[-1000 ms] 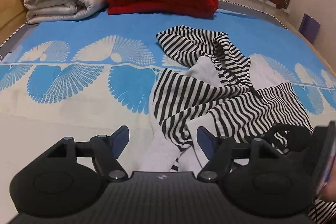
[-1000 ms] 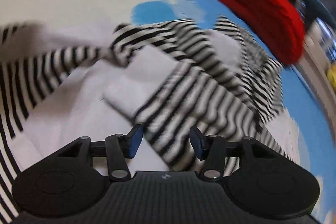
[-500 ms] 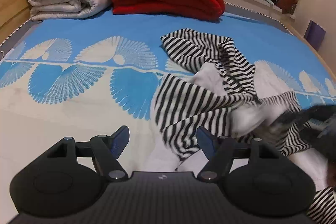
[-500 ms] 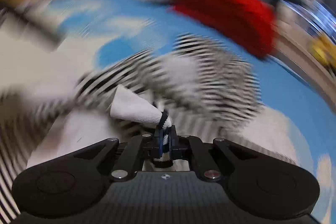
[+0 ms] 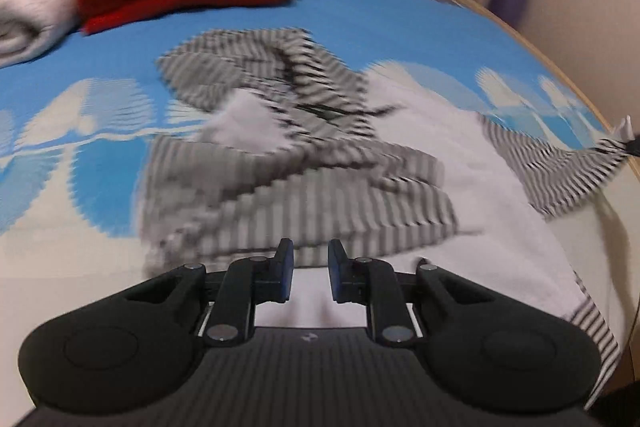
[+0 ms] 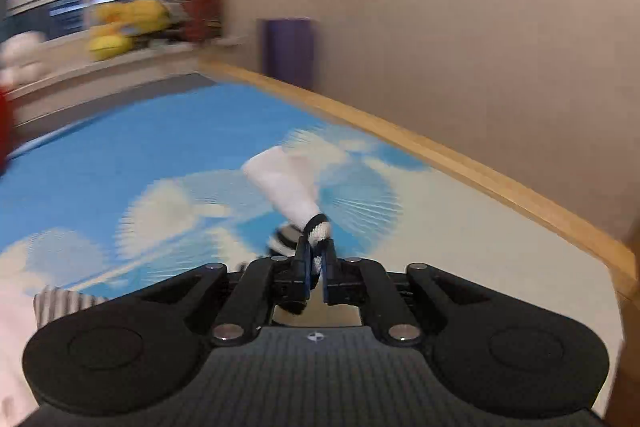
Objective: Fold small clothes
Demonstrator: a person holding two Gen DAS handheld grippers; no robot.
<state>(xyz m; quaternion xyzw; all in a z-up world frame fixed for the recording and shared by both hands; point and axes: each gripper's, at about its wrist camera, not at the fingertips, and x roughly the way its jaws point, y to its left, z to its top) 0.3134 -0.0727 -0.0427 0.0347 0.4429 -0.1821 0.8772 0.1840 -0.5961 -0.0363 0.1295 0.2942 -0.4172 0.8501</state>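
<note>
Right gripper (image 6: 316, 259) clamped on striped garment (image 5: 304, 183) cuff, easing; left gripper (image 5: 310, 267) closing (nothing gripped) over garment

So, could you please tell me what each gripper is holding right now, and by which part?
The right gripper pinches the striped garment by a black-edged white cuff end. The left gripper is closing, gripping nothing yet.

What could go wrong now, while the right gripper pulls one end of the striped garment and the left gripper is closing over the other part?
1. The right gripper pinches only a thin edge of the striped garment, and its jaws are opening slightly; the fabric may slip out.
2. The left gripper is closing with no clear bite of cloth between its pads; it may miss.
3. The garment is stretched toward the bed edge and could slide off.
</note>
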